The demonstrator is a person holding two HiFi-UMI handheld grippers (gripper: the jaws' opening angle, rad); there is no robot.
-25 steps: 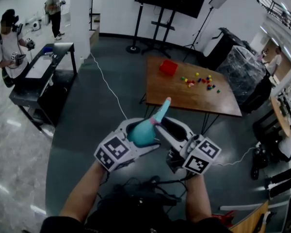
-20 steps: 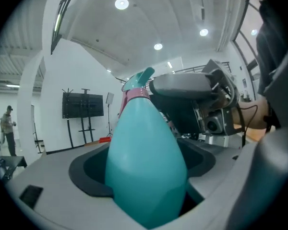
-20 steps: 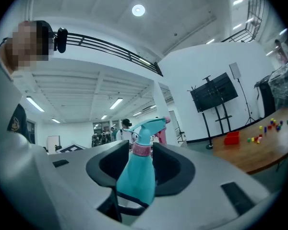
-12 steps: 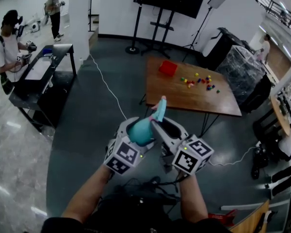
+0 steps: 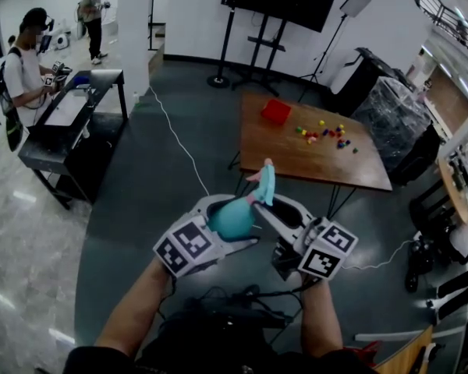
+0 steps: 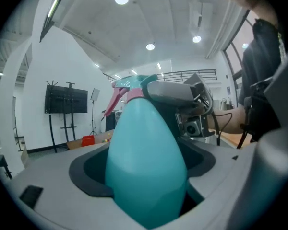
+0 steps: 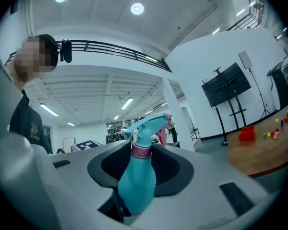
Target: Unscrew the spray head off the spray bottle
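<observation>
Grey floor lies well below the spray bottle (image 5: 232, 218), which hangs in mid-air with no desk under it. Left tongs (image 6: 146, 176) clamp its belly, probably light, slick plastic. Right tongs (image 7: 137, 176) are closed round the neck at the pink collar (image 7: 142, 150), the sensible hold under the spray head (image 5: 265, 181).
</observation>
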